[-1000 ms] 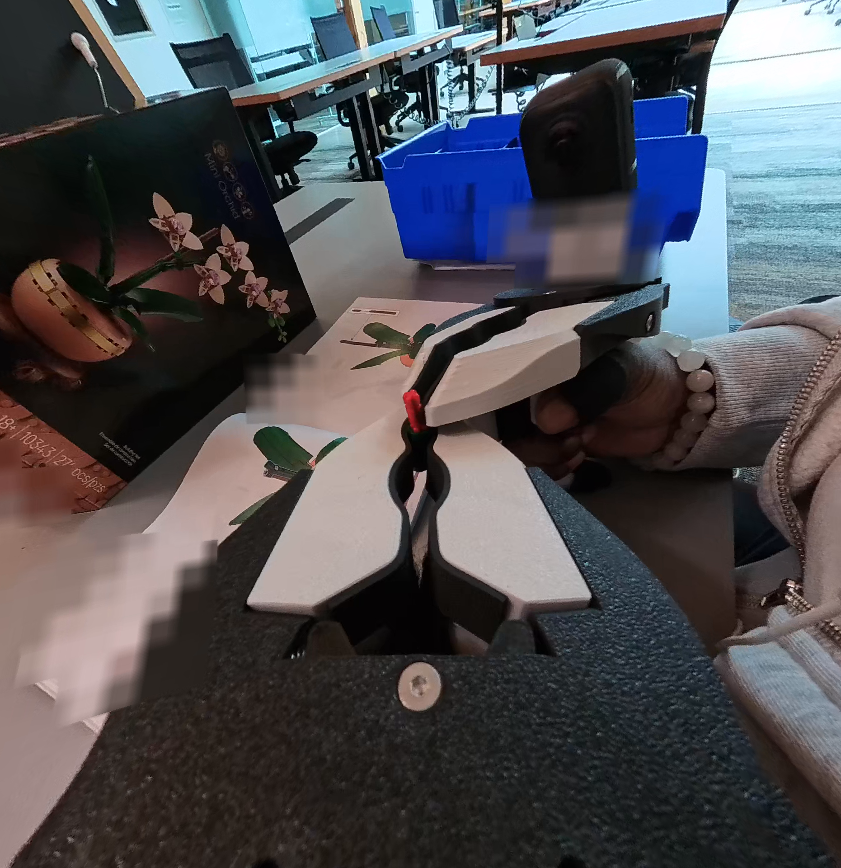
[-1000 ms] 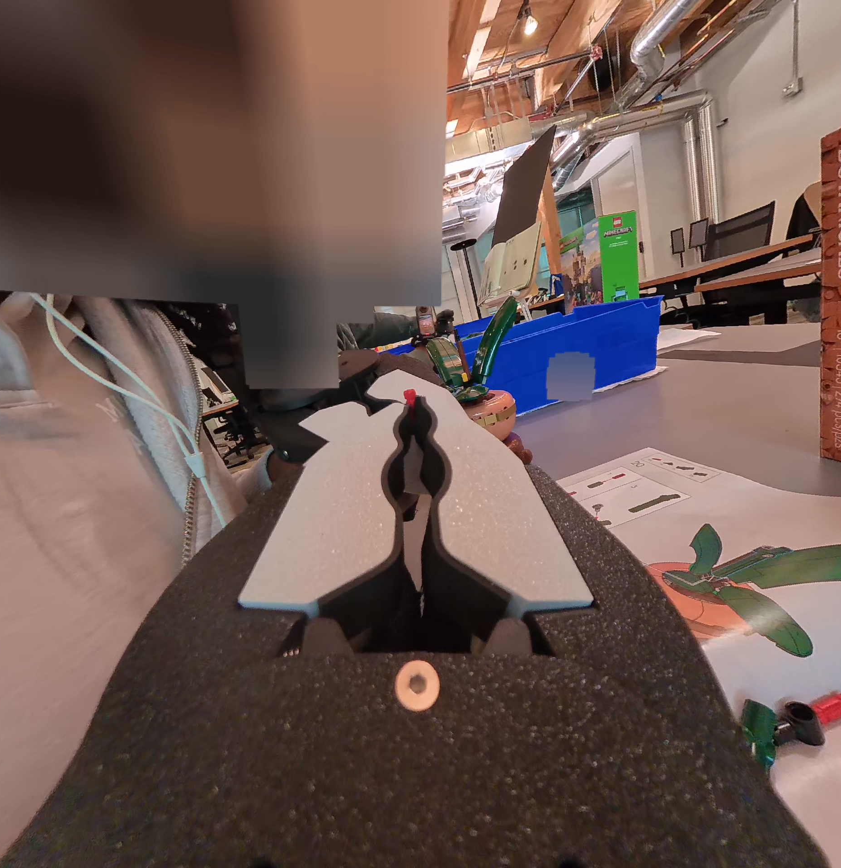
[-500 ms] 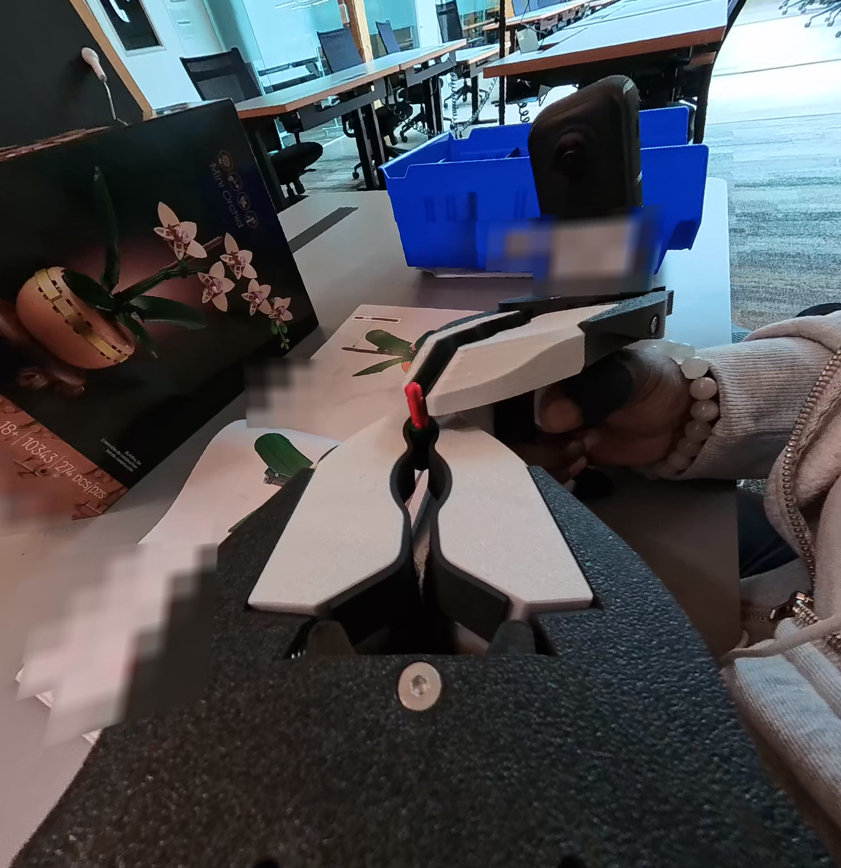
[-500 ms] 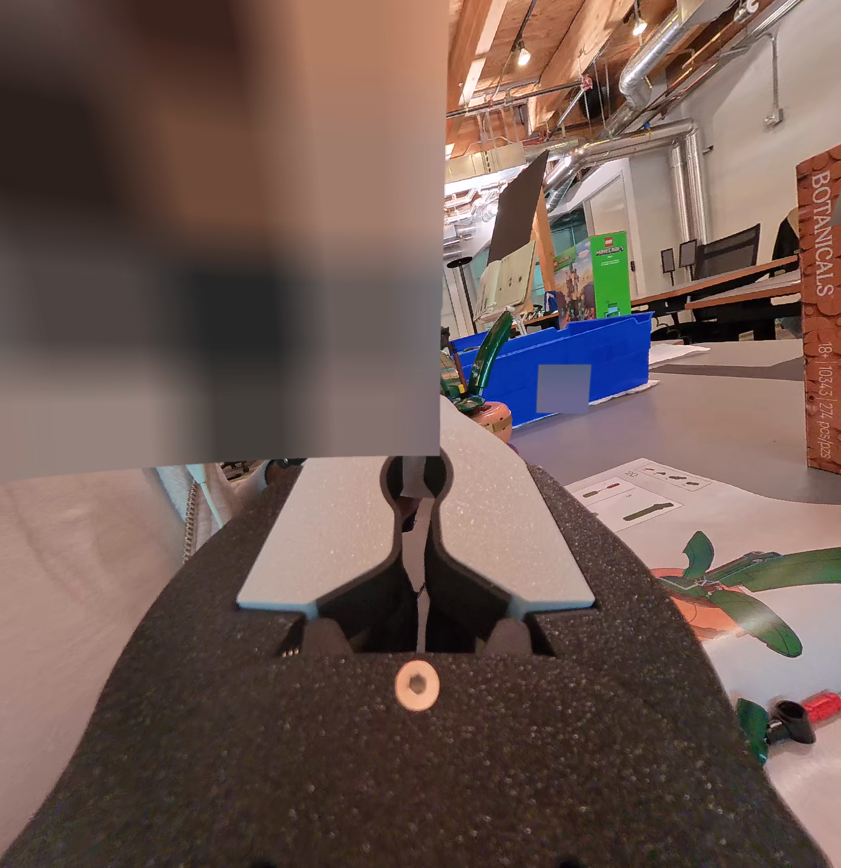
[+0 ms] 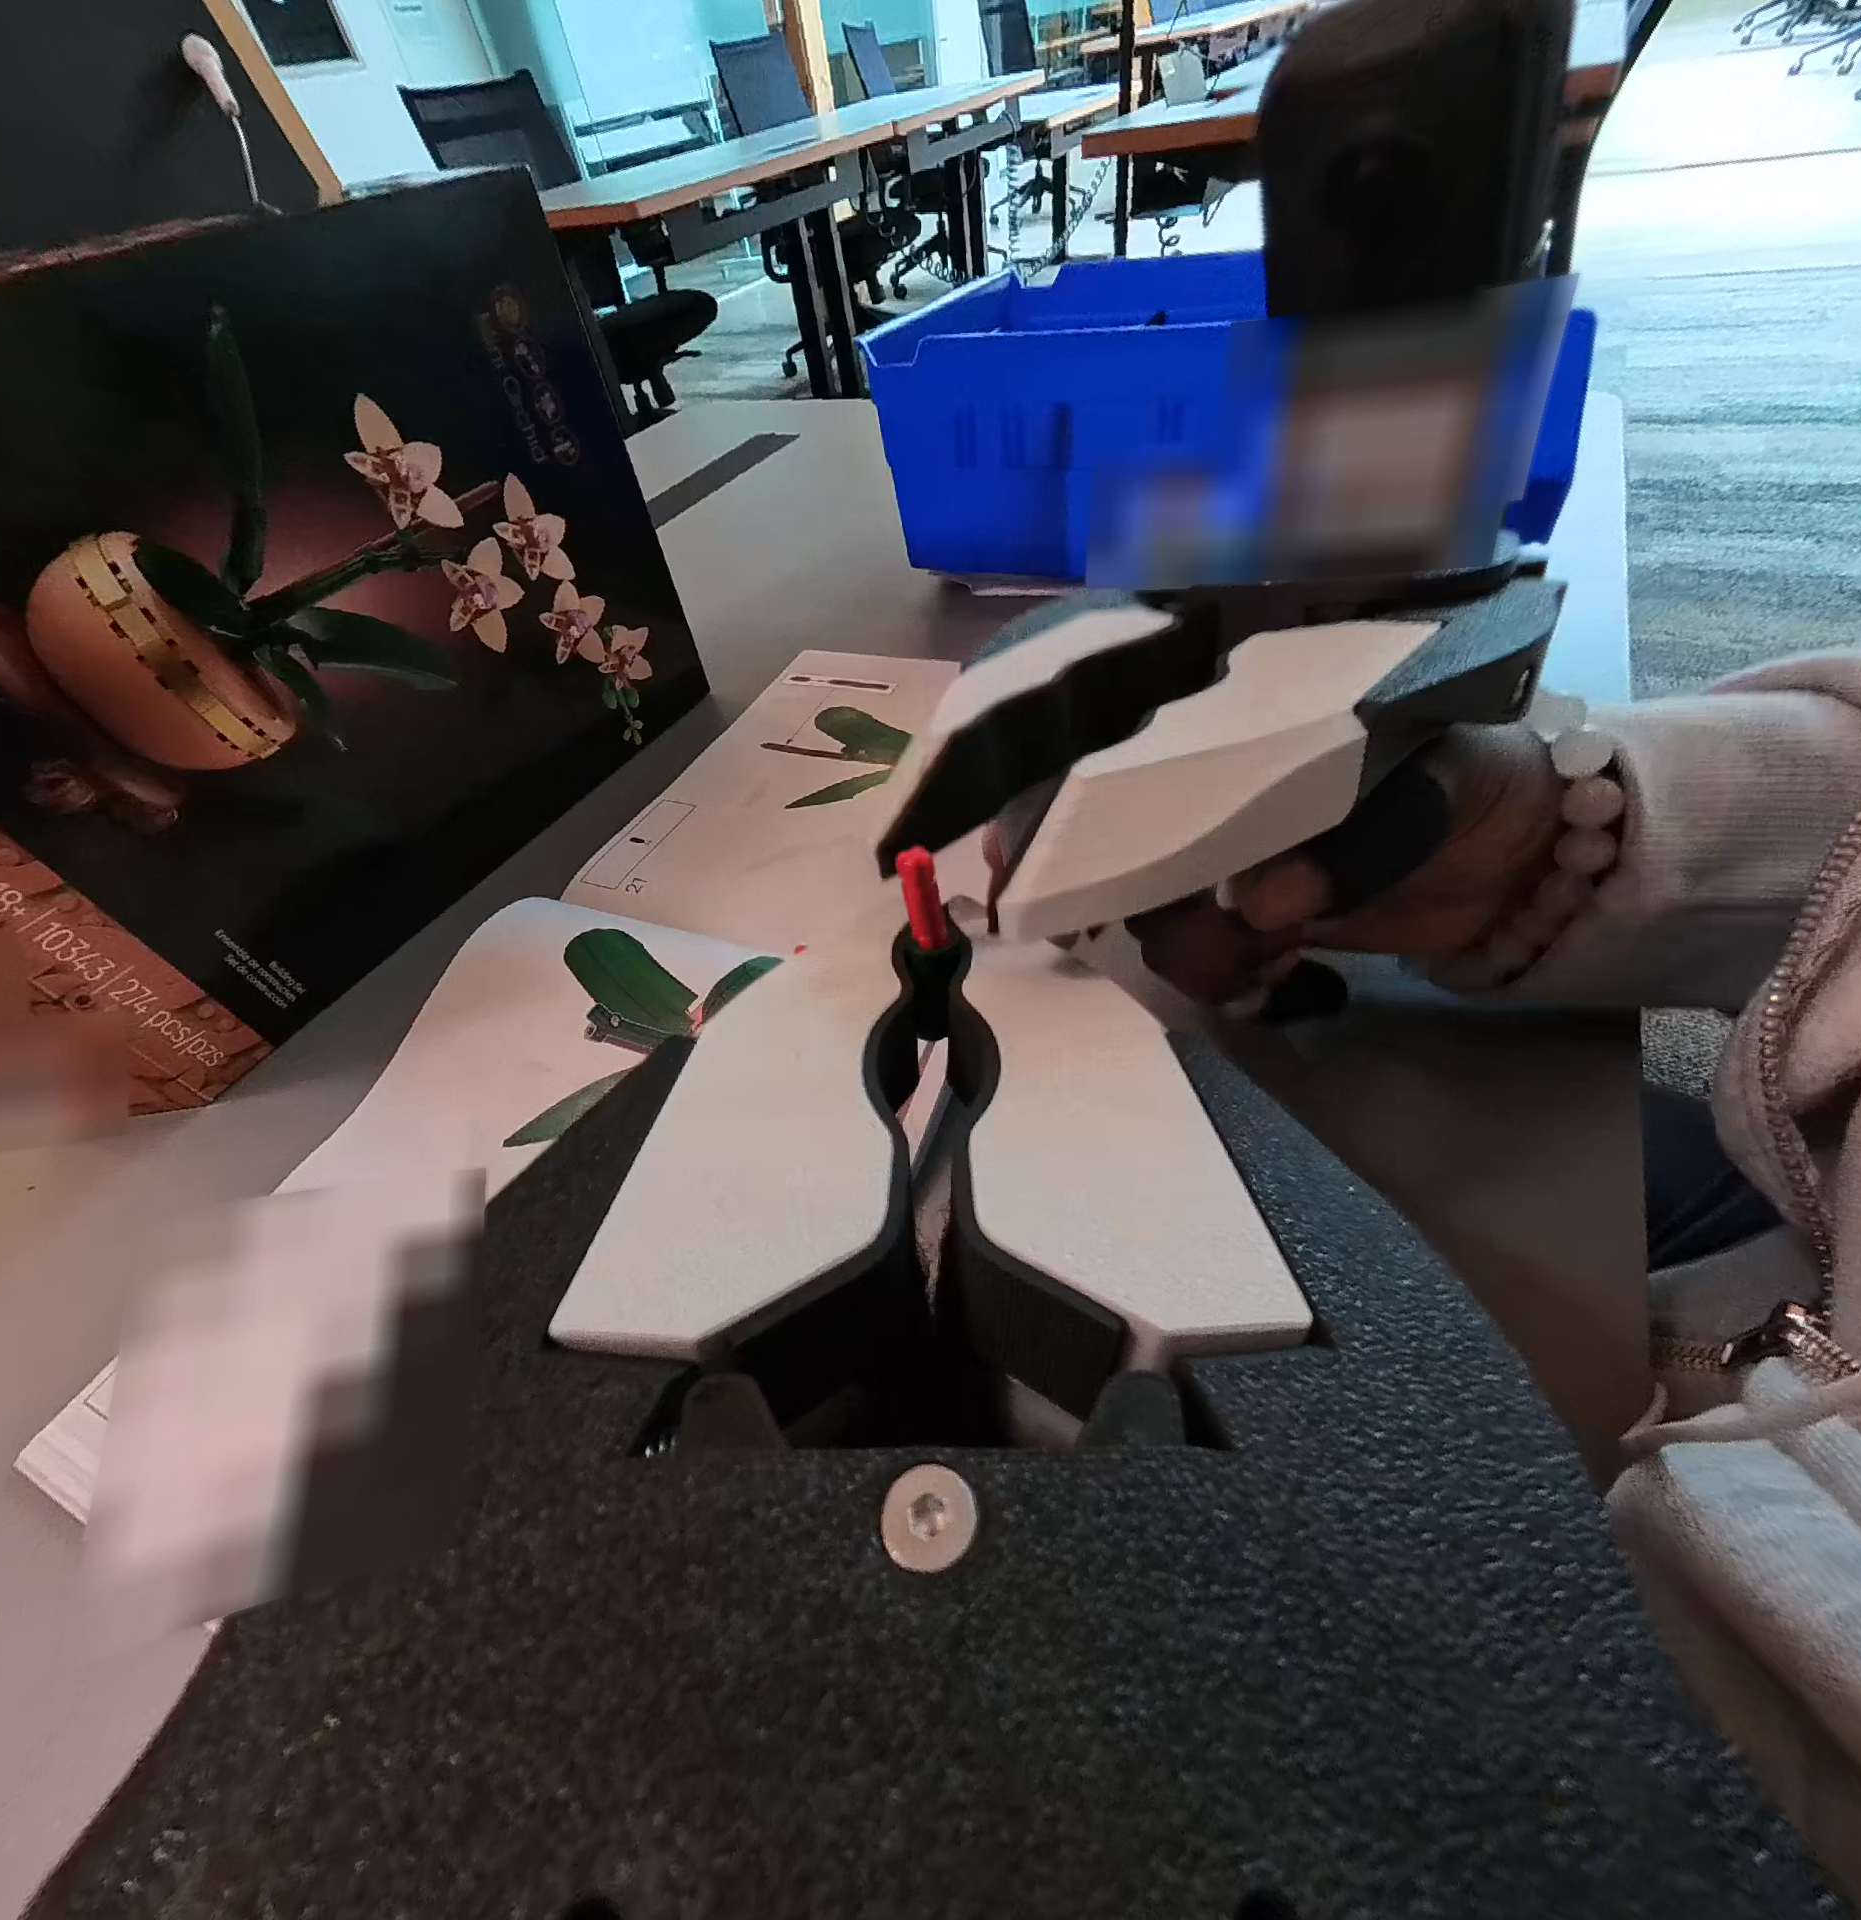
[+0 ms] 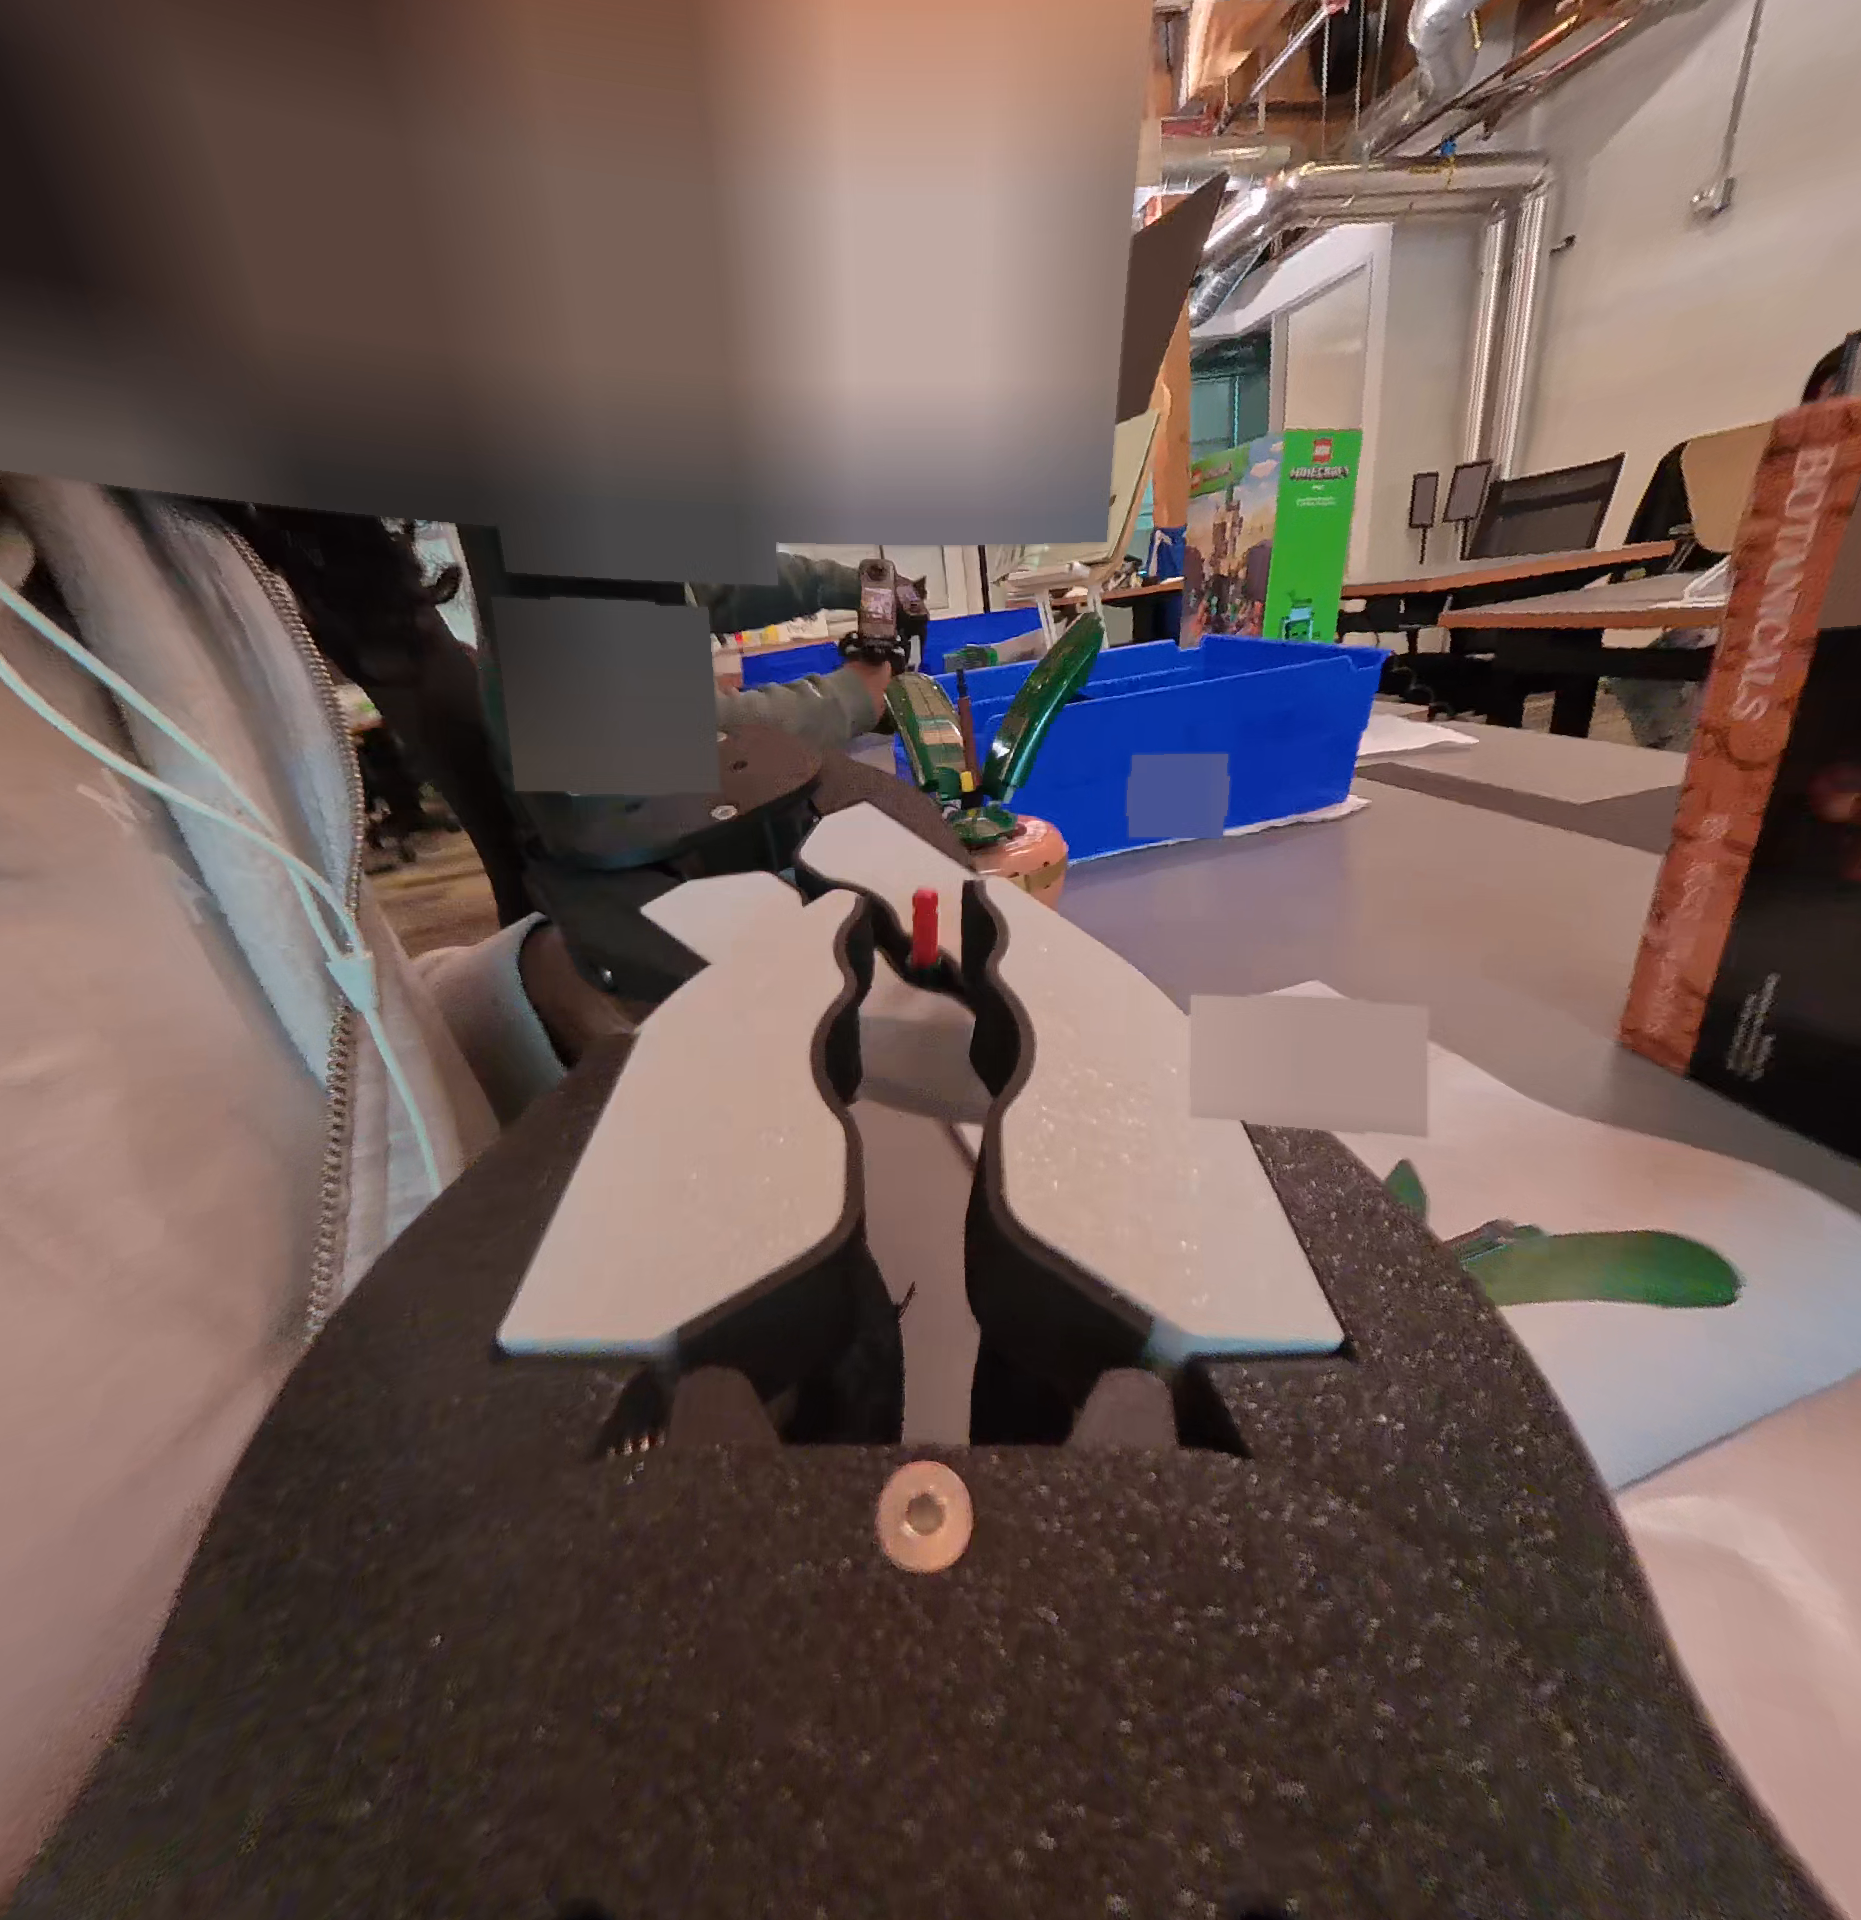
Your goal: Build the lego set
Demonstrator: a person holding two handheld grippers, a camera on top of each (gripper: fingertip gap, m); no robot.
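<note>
My left gripper (image 5: 931, 997) is shut on a small black connector (image 5: 926, 971) with a red pin (image 5: 918, 909) standing up out of it. My right gripper (image 5: 941, 891) comes in from the right, open, with its fingertips on either side of the pin's top. In the right wrist view the right gripper (image 6: 913, 912) is open and the red pin (image 6: 923, 927) stands between its tips, untouched as far as I can tell. The partly built orchid pot (image 6: 1009, 769) with green leaves stands on the table beyond.
The set's dark box (image 5: 282, 623) stands upright at the left, over the open instruction booklet (image 5: 552, 997). A blue bin (image 5: 1061, 436) sits at the table's far side. In the right wrist view the box (image 6: 1788, 831) is at the right and the bin (image 6: 1269, 707) behind. Some 4 cm of space lies between my two pairs of fingers.
My right gripper was shut at the red pin; it has opened and let go. My left gripper still holds the black connector with the pin, and both have shifted slightly.
</note>
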